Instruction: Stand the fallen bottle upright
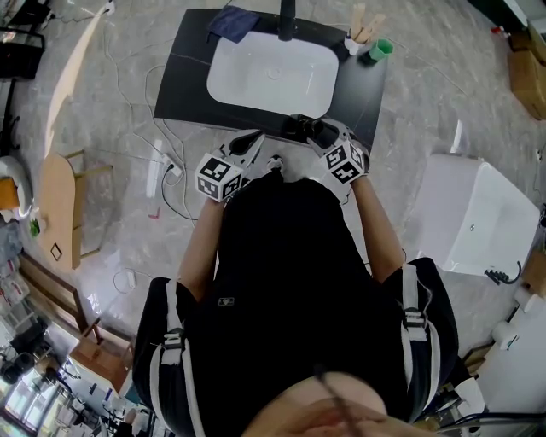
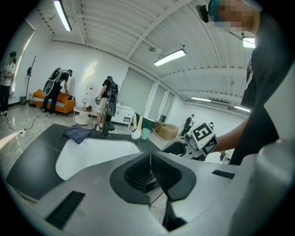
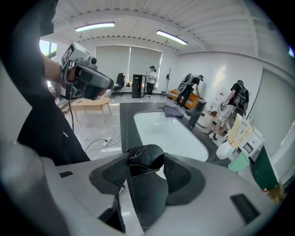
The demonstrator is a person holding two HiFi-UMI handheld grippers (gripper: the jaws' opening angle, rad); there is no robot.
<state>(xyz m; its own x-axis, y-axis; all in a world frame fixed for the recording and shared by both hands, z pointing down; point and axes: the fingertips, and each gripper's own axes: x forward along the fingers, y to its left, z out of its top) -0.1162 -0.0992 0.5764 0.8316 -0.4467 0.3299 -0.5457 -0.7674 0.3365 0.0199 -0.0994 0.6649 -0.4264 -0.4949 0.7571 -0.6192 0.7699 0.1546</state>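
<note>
A dark cloth [image 1: 232, 22] and green cup [image 1: 380, 49] flank the white basin [image 1: 256, 81] on the black counter [image 1: 181, 85].

We look along our right gripper [image 3: 146, 159] and find a black bottle [image 3: 147, 186] lying lengthwise between its jaws, both dark pads pressed against its sides and its rounded end pointing away from us. Beyond it a white oval sink basin [image 3: 171, 132] sits sunk in a black countertop [image 3: 126, 120]. A black faucet [image 3: 195, 116] stands at the basin's far rim, with a dark cloth [image 3: 173, 111] just beside it. To the right we see a white holder with pale wooden utensils [image 3: 232, 140] and, near it, a green cup [image 3: 239, 162]. Our left gripper [image 3: 88, 82] is held up at upper left. Cables [image 3: 109, 141] trail over the floor, and people with backpack rigs [image 3: 190, 88] stand far back.
</note>
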